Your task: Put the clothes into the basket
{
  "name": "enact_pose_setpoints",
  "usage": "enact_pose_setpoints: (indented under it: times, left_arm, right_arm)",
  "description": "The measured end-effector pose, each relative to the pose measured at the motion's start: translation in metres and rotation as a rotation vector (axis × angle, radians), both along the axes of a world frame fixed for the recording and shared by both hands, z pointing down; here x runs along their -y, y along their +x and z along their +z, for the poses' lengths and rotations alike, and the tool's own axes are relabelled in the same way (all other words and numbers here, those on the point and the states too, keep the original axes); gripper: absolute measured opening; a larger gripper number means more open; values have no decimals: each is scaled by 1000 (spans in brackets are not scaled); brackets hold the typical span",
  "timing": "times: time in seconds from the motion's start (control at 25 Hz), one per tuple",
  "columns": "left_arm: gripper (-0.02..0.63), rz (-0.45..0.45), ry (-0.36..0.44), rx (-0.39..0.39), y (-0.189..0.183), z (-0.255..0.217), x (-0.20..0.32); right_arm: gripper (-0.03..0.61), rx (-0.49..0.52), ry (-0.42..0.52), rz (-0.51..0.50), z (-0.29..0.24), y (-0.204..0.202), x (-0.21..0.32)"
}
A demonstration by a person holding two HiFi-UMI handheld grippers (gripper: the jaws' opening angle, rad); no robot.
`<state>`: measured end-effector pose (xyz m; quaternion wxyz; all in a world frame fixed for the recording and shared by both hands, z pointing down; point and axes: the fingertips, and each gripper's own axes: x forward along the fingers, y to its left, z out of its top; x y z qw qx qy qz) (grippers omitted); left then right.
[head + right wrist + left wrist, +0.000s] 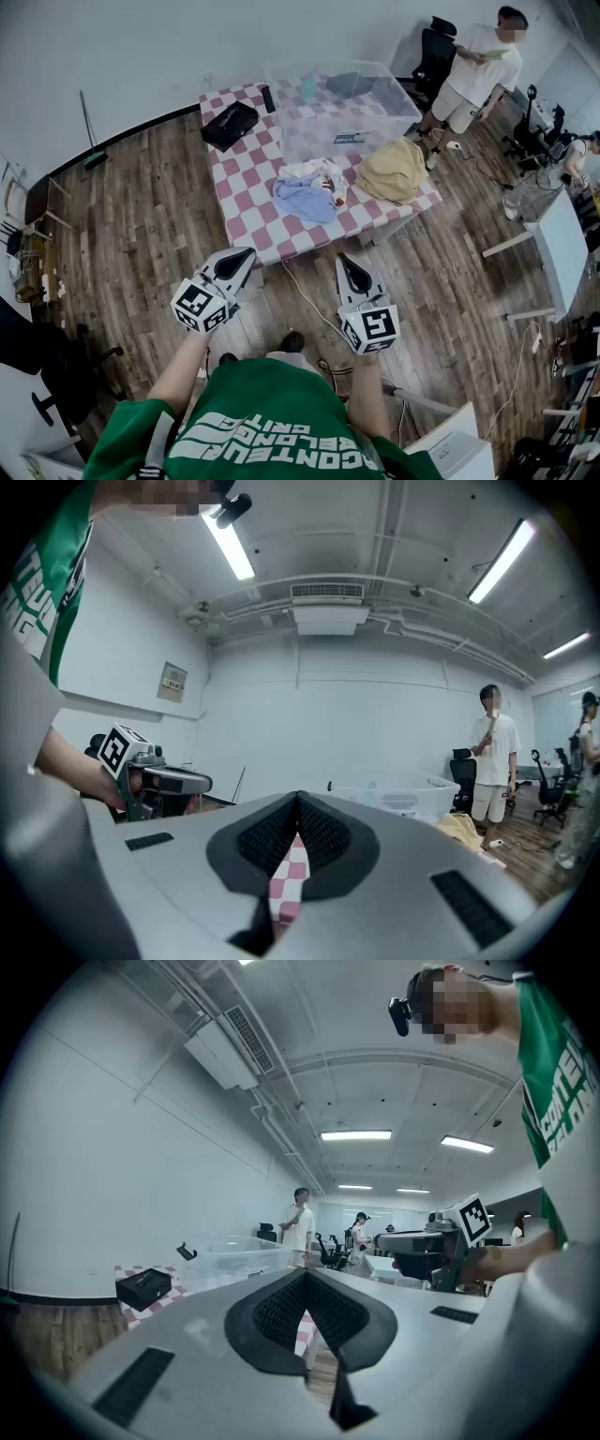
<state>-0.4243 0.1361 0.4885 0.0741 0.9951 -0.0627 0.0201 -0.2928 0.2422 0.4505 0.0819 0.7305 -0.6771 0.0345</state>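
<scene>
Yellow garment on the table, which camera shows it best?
The head view: the whole yellow garment lies in plain sight on the checked table, near the clear bin. The right gripper view catches only an edge of it; the left gripper view doesn't show it.

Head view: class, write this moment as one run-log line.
left gripper shut, empty | right gripper shut, empty | clothes on table beside basket
</scene>
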Motion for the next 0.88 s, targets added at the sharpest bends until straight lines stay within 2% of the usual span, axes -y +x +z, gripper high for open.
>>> enact_pose_setpoints:
  times: [0.6,0.88]
  left_arm:
    - [2,-62,-9,15,60,12,-13]
    - [2,-85,-26,38,79,27,0]
  right_arm:
    - [9,35,-42,-37,23,68,-12]
    - [9,47,-77,-39,40,97,-2]
